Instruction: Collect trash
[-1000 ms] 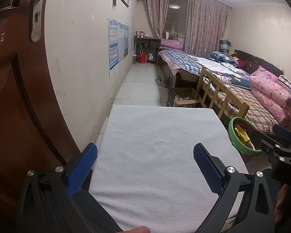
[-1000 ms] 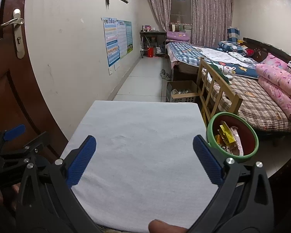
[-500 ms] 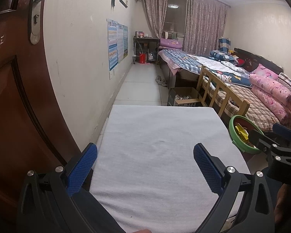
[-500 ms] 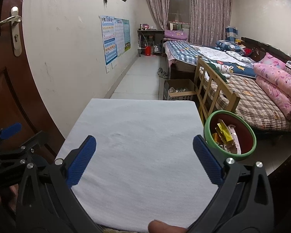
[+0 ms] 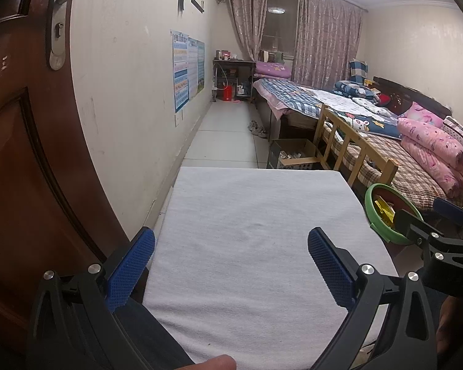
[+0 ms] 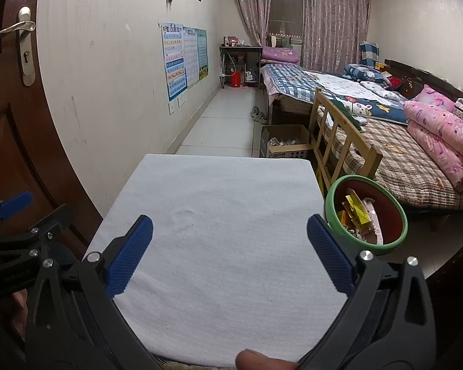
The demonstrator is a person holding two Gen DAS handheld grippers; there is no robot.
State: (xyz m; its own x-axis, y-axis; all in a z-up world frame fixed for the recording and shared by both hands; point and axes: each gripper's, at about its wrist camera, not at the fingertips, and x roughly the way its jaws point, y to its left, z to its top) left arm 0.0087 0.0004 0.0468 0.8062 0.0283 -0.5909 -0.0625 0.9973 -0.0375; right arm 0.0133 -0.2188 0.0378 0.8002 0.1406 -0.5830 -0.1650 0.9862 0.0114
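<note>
A green-rimmed bin [image 6: 366, 246] with yellow and white wrappers [image 6: 356, 212] inside stands just right of a white cloth-covered table [image 6: 219, 215]. The bin also shows in the left wrist view [image 5: 382, 215], partly behind the right gripper's body. My left gripper [image 5: 231, 260] is open and empty above the table's near half. My right gripper [image 6: 230, 248] is open and empty above the table, its right finger [image 6: 328, 256] close to the bin. No loose trash shows on the cloth.
A brown door [image 5: 24, 160] stands at the left, close to the table. A wooden bed frame [image 6: 339, 141] and beds sit to the right. A cardboard box [image 6: 285, 145] is on the floor beyond the table. A tiled aisle [image 6: 228, 123] runs to a far desk.
Both views shifted only slightly. The bin sits a little lower and nearer the right finger in the right wrist view. Both grippers stay open and empty.
</note>
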